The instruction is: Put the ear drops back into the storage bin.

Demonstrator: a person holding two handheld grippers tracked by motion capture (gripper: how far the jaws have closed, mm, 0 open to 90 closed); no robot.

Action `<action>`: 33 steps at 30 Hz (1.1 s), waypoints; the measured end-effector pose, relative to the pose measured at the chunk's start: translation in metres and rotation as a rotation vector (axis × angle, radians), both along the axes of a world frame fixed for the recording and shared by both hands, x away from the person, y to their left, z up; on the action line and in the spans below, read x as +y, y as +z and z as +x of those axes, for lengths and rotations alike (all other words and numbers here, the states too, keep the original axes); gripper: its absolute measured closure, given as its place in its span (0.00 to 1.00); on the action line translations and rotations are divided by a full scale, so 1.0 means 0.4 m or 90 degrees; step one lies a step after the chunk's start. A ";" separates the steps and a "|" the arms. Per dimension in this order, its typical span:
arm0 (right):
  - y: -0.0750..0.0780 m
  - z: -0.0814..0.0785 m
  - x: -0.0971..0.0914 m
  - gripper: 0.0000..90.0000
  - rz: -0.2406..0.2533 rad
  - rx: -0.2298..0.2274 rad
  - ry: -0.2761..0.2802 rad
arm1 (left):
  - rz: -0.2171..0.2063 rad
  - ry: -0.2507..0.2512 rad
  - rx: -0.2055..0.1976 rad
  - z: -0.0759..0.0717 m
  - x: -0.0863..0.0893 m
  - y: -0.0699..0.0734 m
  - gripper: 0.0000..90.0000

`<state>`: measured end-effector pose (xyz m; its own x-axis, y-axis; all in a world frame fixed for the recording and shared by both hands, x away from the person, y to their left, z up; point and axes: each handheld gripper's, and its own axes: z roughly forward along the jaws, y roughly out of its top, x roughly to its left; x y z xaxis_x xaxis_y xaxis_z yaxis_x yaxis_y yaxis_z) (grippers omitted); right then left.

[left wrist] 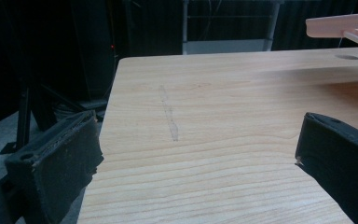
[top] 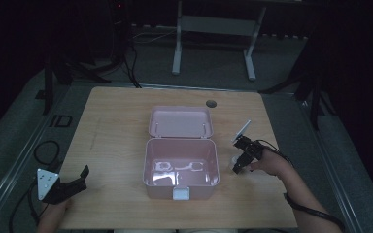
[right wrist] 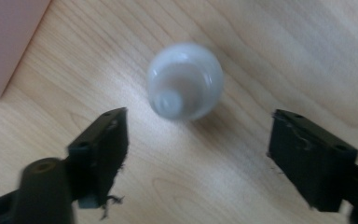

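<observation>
Both tongs gape — left point(top: 80, 177), right point(top: 236, 162).

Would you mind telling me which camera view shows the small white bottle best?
The right gripper view: the small white bottle sits large and close, seen from above, though slightly blurred. In the high view it is a tiny pale spot beside the right tool.

The box point(top: 181, 167) and its open lid point(top: 180, 122) are pale pink, with a white latch point(top: 180, 193). The table point(top: 111, 145) shows light wood grain. The small bottle point(right wrist: 185, 87) is milky white.
</observation>
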<state>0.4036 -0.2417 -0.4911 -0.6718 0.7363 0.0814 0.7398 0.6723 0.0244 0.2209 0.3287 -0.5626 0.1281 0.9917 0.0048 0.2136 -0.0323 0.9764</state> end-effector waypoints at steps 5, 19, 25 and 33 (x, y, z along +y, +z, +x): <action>-0.008 0.011 0.023 0.26 -0.005 0.002 0.009 | 0.001 0.000 0.000 0.000 0.000 0.000 0.00; -0.031 0.029 0.052 0.50 -0.034 -0.001 0.035 | 0.001 0.000 -0.002 0.000 -0.001 0.000 0.00; -0.032 0.030 0.061 0.62 -0.043 0.005 0.052 | 0.002 0.000 -0.002 0.000 -0.001 0.000 0.00; -0.027 0.026 0.063 0.66 -0.062 0.000 0.081 | 0.002 -0.002 -0.003 -0.001 0.000 0.000 0.00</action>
